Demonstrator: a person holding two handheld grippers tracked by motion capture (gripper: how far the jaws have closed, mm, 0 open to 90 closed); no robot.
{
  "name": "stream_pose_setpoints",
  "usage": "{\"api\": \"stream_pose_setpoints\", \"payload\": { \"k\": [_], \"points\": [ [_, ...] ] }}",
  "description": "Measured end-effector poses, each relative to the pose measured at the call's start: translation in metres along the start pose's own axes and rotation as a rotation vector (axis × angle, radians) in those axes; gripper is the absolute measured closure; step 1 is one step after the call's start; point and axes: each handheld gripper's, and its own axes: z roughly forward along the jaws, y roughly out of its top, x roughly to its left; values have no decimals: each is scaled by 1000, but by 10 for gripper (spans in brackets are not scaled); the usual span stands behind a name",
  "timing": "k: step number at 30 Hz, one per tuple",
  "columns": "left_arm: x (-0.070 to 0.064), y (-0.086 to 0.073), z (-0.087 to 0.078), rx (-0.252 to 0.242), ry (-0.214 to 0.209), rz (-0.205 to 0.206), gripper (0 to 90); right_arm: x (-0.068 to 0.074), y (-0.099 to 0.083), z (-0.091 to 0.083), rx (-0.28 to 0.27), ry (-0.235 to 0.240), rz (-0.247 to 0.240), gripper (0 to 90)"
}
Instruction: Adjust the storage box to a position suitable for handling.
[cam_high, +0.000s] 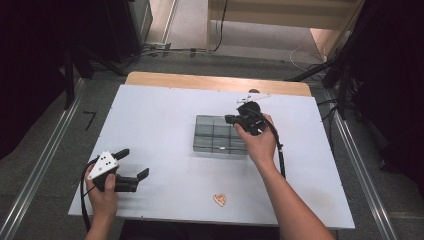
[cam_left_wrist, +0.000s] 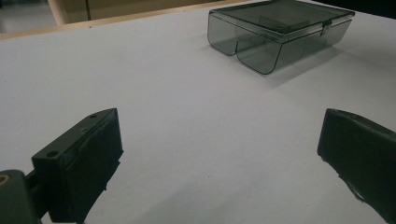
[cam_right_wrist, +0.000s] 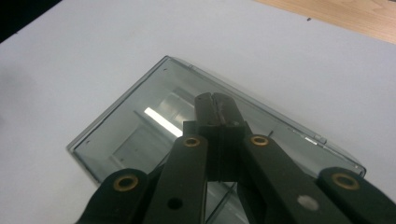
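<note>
Jaws of my right gripper (cam_right_wrist: 215, 100) are pressed fully together, nothing between them, tips over the lid of the smoky transparent compartment box (cam_right_wrist: 154, 126). I cannot tell from the right gripper view whether the tips touch the lid or hang just above it. In the high view the right gripper (cam_high: 231, 119) sits at the box's (cam_high: 212, 135) right end, toward the far side, my right hand (cam_high: 260, 142) behind it.

Left gripper (cam_high: 134, 162): jaws spread wide, holding nothing, touching nothing. It hangs over bare white desk (cam_high: 160, 115) near the near-left corner, well apart from the box. In the left gripper view the box (cam_left_wrist: 280, 35) lies ahead and to the right.

Box: lid shut, lying flat near the middle of the desk, a little toward the right edge. Long axis runs left to right, parallel to the near edge. Latch (cam_left_wrist: 327, 28) is on a long side.

Small orange-and-white object (cam_high: 220, 199) lies near the near edge; too small to identify.
</note>
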Motion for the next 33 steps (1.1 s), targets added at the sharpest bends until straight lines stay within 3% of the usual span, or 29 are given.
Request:
{"api": "stream_pose_setpoints", "payload": {
  "k": [18, 33],
  "points": [
    [1, 0, 0, -6, -6, -5, 0, -21, 29, 49, 118, -49, 38, 884],
    [2, 0, 1, -10, -10, -8, 0, -34, 40, 75, 224, -56, 114, 885]
  ]
}}
